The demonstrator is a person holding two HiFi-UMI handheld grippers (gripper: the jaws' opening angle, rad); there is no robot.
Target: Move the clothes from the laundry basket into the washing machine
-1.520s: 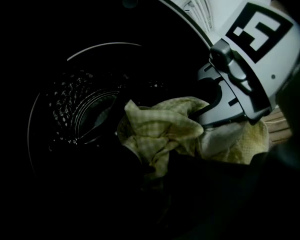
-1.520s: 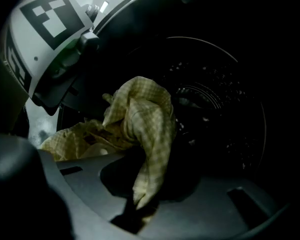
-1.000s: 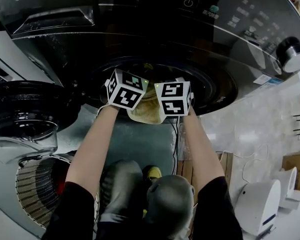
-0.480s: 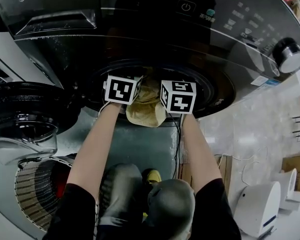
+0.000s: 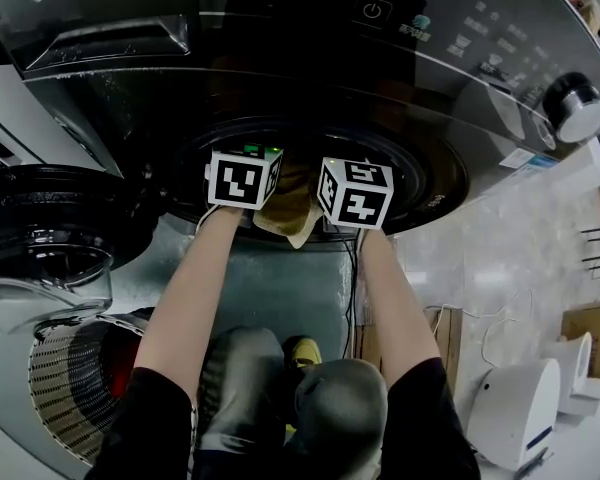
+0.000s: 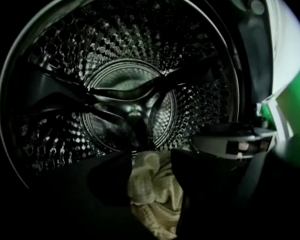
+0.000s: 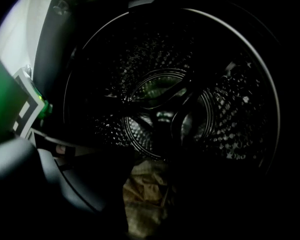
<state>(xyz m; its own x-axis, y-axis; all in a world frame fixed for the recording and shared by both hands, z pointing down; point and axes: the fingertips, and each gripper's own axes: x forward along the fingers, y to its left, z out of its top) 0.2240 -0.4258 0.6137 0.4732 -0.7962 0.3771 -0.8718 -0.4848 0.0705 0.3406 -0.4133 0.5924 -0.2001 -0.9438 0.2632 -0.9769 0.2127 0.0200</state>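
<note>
The washing machine (image 5: 310,68) fills the top of the head view. The pale yellow cloth (image 5: 292,216) at its drum mouth in the centre hung further out over the lower lip a moment ago and now shows as a smaller fold, drawn inward. The left claw (image 6: 152,181) and right claw (image 7: 149,196) are both opening, about half spread, with the cloth lying loose between their jaws. We judge this garment is being released into the drum, ready for a return to the laundry basket (image 5: 70,378) at lower left.

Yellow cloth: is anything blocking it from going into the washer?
Nothing visible. The door stands open; the cloth hangs at the drum mouth, inside the opening jaws of the left gripper and right gripper.
</note>
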